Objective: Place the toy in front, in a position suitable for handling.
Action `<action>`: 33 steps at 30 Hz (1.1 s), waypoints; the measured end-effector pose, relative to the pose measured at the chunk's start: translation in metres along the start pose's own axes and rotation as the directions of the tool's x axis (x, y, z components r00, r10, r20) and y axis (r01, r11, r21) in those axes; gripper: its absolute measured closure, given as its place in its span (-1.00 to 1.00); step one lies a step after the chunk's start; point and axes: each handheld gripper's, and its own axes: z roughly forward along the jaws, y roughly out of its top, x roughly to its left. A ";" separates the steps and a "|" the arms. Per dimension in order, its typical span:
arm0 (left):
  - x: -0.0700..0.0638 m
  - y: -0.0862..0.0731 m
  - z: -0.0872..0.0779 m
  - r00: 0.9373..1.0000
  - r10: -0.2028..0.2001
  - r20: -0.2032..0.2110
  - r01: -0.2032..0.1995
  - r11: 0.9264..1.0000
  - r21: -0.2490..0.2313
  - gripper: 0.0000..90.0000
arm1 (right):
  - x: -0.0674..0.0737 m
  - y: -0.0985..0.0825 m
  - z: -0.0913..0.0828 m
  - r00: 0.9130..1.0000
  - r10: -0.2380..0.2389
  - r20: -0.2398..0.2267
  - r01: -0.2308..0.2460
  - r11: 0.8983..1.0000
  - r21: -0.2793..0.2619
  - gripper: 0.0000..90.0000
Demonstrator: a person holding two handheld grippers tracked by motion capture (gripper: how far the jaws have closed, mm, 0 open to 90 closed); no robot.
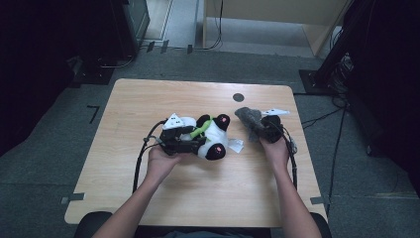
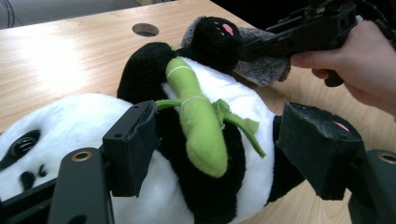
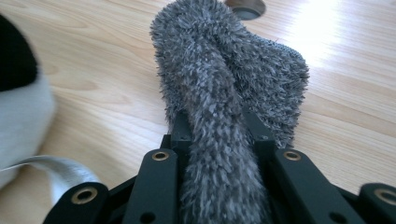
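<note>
A black-and-white panda plush (image 1: pixel 214 140) lies on its back on the wooden table (image 1: pixel 198 198), a green bamboo stalk (image 2: pixel 201 126) across its chest. My left gripper (image 1: pixel 194 137) (image 2: pixel 224 149) straddles the panda's belly with its jaws spread; the pads (image 2: pixel 133 144) stand beside the body without squeezing it. A fuzzy grey cloth (image 1: pixel 247 117) (image 3: pixel 224 84) lies to the right of the panda, by its upper foot. My right gripper (image 1: pixel 258 127) (image 3: pixel 217 126) is shut on that cloth, which bunches up between its jaws. In the left gripper view the right gripper (image 2: pixel 261 44) and its hand sit behind the panda's foot.
A round cable hole (image 1: pixel 238 97) lies in the table just beyond the cloth. The panda's white sewn-in tag (image 1: pixel 236 145) rests on the wood between the two hands. Cables trail from both grippers. Dark equipment and wires surround the table on the floor.
</note>
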 end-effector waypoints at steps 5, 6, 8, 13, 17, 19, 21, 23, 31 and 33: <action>0.005 -0.002 -0.010 1.000 -0.007 -0.006 0.007 1.000 -0.012 -0.41 | 0.009 0.004 -0.011 0.999 -0.017 -0.033 0.018 1.000 0.003 0.61; 0.006 -0.003 -0.012 1.000 -0.008 -0.006 0.008 1.000 -0.014 -0.41 | 0.010 0.005 -0.014 0.999 -0.012 -0.045 0.012 1.000 0.000 0.62; 0.009 -0.005 -0.014 1.000 -0.008 -0.009 0.008 1.000 -0.022 -0.41 | 0.012 0.008 -0.019 0.998 -0.012 -0.062 0.012 1.000 -0.008 0.63; 0.014 -0.009 -0.020 1.000 -0.008 -0.012 0.008 1.000 -0.018 -0.41 | 0.016 0.011 -0.029 0.996 -0.010 -0.089 0.008 1.000 -0.024 0.63; 0.021 -0.015 -0.027 1.000 -0.021 -0.022 0.021 1.000 -0.022 -0.41 | 0.019 0.014 -0.034 0.994 -0.019 -0.105 0.017 1.000 -0.019 0.63; 0.024 -0.018 -0.030 0.999 -0.031 -0.019 0.031 0.999 -0.020 -0.41 | 0.022 0.016 -0.037 0.993 -0.027 -0.111 0.025 0.999 -0.024 0.63; 0.028 -0.024 -0.034 0.999 -0.033 -0.034 0.033 0.999 -0.019 -0.43 | 0.025 0.019 -0.040 0.992 -0.036 -0.120 0.033 0.999 -0.023 0.62; 0.030 -0.025 -0.035 0.999 -0.034 -0.037 0.033 0.999 -0.015 -0.43 | 0.027 0.020 -0.042 0.992 -0.038 -0.124 0.035 0.999 -0.025 0.62; 0.041 -0.036 -0.045 0.998 -0.040 -0.056 0.039 0.999 -0.023 -0.52 | 0.035 0.031 -0.056 0.989 -0.043 -0.142 0.038 0.998 -0.044 0.62; 0.045 -0.037 -0.046 0.997 -0.054 -0.054 0.052 0.998 -0.029 -0.55 | 0.038 0.034 -0.059 0.988 -0.053 -0.145 0.047 0.998 -0.047 0.62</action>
